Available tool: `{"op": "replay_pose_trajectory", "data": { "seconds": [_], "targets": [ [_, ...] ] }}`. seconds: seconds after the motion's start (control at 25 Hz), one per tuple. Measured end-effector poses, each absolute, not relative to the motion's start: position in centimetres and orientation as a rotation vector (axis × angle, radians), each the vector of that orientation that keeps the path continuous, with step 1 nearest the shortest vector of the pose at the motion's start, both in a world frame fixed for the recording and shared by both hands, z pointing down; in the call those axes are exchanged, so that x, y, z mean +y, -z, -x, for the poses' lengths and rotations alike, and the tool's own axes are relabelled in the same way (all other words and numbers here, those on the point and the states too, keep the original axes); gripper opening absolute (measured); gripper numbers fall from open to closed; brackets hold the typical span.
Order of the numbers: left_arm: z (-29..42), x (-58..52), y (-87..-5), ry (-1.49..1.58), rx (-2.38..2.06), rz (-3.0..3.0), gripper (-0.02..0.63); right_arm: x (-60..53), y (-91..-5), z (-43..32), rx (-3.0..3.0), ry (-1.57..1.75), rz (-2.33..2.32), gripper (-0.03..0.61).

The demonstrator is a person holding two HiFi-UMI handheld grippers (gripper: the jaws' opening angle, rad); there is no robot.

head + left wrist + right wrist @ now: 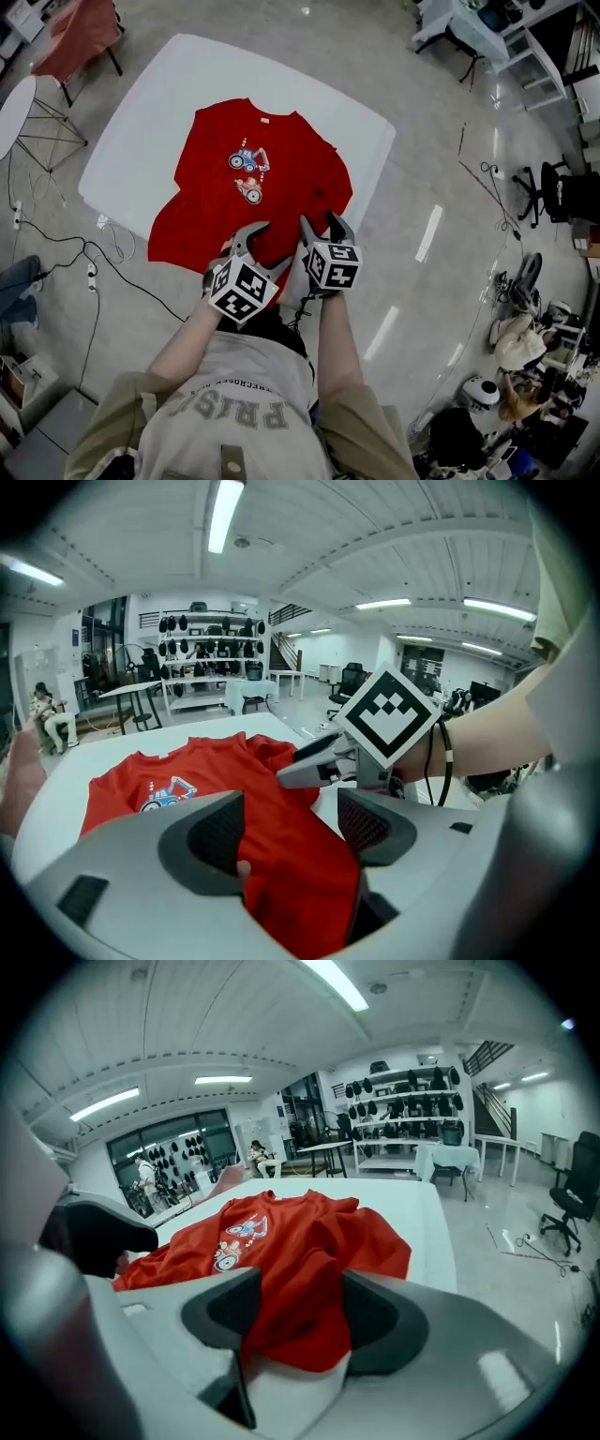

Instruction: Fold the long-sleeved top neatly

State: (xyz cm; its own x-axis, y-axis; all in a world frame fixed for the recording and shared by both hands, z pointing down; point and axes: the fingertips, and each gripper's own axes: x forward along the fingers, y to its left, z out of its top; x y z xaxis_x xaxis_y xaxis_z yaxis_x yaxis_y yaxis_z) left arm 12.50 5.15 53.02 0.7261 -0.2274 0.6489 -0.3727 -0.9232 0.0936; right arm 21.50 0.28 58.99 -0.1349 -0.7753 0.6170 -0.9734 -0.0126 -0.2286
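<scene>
A red long-sleeved top with a small vehicle print lies crumpled on the white table, neck at the far side. Its right half is bunched and folded inward. My left gripper hovers over the near hem, jaws apart; in the left gripper view red cloth shows between the spread pads of the left gripper, which do not press on it. My right gripper is just to its right over the hem's near corner. In the right gripper view the top lies loose between the wide jaws of the right gripper.
The table's near edge is right under both grippers. A chair draped in reddish cloth and a folding stand are at the far left. Cables run over the floor on the left. An office chair is on the right.
</scene>
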Motion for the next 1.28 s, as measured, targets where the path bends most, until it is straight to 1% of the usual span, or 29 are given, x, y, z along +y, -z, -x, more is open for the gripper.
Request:
{"op": "replay_pose_trajectory", "data": {
  "seconds": [0.12, 0.16, 0.28, 0.32, 0.44, 0.72, 0.92, 1.12, 1.24, 1.28],
  "targets": [
    [-12.8, 4.8, -53.4, -0.989, -0.547, -2.684, 0.302, -0.6, -59.5, -21.4, -1.975, -0.914, -1.787, 0.264],
    [-12.9, 4.7, -53.5, -0.994, -0.563, -2.676, 0.305, -0.7, -59.4, -21.5, -1.979, -0.92, -1.788, 0.239],
    [-13.2, 4.6, -53.8, -1.006, -0.611, -2.658, 0.309, -0.5, -59.0, -22.1, -1.997, -0.919, -1.78, 0.069],
    [-13.3, 4.6, -53.9, -1.011, -0.623, -2.654, 0.31, -0.3, -58.8, -22.2, -2.01, -0.917, -1.769, 0.035],
    [-14.0, 5.0, -54.1, -1.026, -0.638, -2.651, 0.31, 0.8, -57.4, -22.7, -2.051, -0.904, -1.735, 0.021],
    [-18.2, 8.2, -54.4, -1.066, -0.581, -2.716, 0.322, 4.2, -51.3, -23.7, -2.193, -0.917, -1.646, 0.02],
    [-21.2, 10.0, -54.6, -1.058, -0.617, -2.784, 0.351, 5.7, -47.4, -22.7, -2.306, -0.952, -1.513, 0.02],
    [-21.9, 9.0, -53.5, -0.988, -0.754, -2.856, 0.353, 6.5, -45.2, -20.9, -2.391, -0.963, -1.39, 0.02],
    [-21.1, 8.6, -52.2, -0.939, -0.805, -2.899, 0.343, 6.7, -45.1, -20.0, -2.394, -0.936, -1.348, 0.02],
    [-20.6, 8.4, -51.6, -0.922, -0.827, -2.917, 0.309, 6.7, -45.2, -19.7, -2.391, -0.929, -1.336, 0.02]
  ]
}}
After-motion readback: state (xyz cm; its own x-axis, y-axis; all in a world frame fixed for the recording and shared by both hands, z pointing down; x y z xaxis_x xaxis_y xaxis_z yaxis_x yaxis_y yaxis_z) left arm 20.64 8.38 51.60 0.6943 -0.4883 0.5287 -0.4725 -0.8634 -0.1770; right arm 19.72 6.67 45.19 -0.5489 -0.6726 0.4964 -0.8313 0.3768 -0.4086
